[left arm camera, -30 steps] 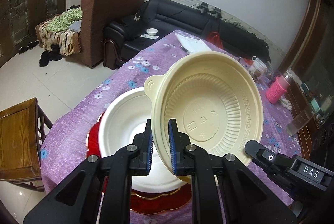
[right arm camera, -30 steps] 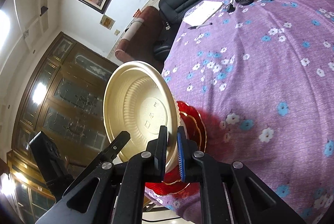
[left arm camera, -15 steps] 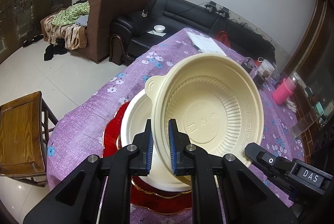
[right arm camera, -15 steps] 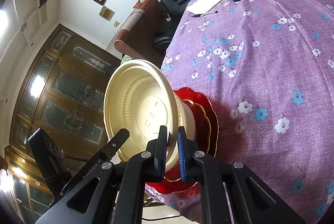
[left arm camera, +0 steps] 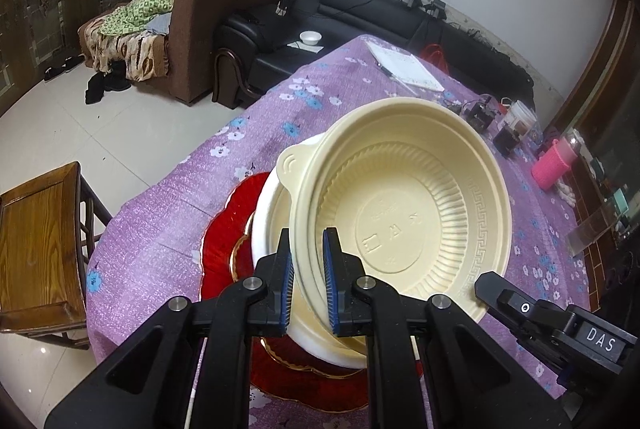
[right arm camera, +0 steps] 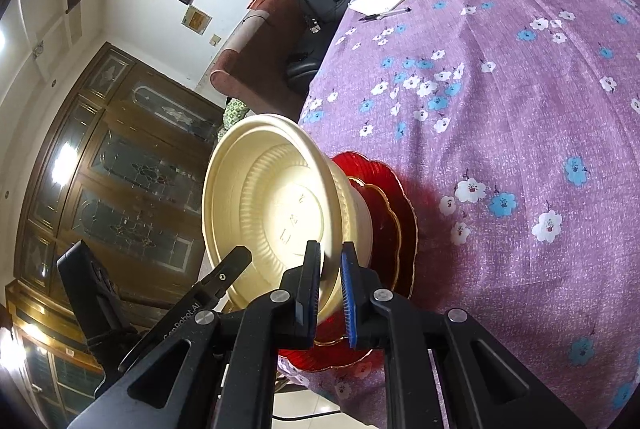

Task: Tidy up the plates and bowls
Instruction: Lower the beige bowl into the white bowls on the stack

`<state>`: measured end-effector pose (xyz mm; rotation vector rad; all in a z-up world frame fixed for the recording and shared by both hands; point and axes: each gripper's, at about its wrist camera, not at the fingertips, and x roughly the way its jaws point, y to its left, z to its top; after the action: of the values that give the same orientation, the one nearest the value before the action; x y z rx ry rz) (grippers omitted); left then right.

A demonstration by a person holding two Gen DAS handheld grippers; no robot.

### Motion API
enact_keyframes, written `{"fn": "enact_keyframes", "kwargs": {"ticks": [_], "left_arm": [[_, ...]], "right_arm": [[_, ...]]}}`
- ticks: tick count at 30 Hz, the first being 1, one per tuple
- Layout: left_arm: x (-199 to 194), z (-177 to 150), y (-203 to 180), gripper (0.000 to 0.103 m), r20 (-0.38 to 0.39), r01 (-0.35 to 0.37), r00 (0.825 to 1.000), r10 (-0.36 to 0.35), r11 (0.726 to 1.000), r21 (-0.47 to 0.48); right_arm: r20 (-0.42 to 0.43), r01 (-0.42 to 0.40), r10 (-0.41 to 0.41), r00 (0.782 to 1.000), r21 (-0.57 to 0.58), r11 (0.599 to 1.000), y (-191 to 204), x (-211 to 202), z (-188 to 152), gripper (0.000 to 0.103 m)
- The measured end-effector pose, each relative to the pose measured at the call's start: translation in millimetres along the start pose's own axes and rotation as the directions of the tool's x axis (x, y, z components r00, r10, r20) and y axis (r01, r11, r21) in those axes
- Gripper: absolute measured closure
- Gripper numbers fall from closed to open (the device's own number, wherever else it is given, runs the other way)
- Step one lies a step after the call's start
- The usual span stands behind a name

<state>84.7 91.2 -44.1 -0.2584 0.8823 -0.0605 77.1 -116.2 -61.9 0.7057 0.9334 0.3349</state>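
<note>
White bowl [left arm camera: 272, 229] largely behind cream bowl [left arm camera: 400, 213]

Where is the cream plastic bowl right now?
Centre of the left wrist view: the cream plastic bowl is held tilted over the white bowl on the red plates.

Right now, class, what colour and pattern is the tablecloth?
The tablecloth is purple with small blue and white flowers, clearest in the right wrist view.

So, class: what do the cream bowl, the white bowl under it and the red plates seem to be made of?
Cream bowl: thin moulded plastic, matte, going by its ribbed wall and embossed marks. White bowl: probably foam or pulp, given its thick, dull rim. Red plates: glossy, slightly see-through, gold-edged, so glass or hard plastic.
</note>
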Motion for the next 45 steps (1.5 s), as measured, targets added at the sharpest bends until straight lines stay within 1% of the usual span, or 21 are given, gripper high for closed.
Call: {"fn": "enact_keyframes", "kwargs": {"ticks": [20,31,37,42,45], "left_arm": [[6.3,-2.0,1.7,0.091,-0.009,-0.014,1.0,0.014,1.0,0.006],[7.3,1.1,-0.8,0.091,-0.017,-0.016,1.0,0.017,1.0,0.025],[8.1,7.2,-3.2,0.09,-0.05,-0.002,0.999,0.006,0.997,0.071],[1.9,7.1,-8.4,0.089,-0.043,-0.024,0.999,0.03,0.991,0.133],[-1.3,7.3,-7.7,0.087,-0.039,-0.022,0.999,0.028,0.989,0.144]], "right_arm": [[-0.015,-0.004,0.004,1.0,0.015,1.0,-3.1,5.4,-1.0,0.093],[-0.019,-0.002,0.002,1.0,0.016,1.0,-2.3,10.4,0.4,0.093],[-0.017,-0.002,0.002,1.0,0.024,1.0,-4.4,12.2,2.9,0.093],[-0.02,-0.006,0.007,1.0,0.029,1.0,-5.6,13.4,5.7,0.093],[-0.025,-0.014,0.015,1.0,0.038,0.999,-6.4,13.5,6.3,0.091]]}}
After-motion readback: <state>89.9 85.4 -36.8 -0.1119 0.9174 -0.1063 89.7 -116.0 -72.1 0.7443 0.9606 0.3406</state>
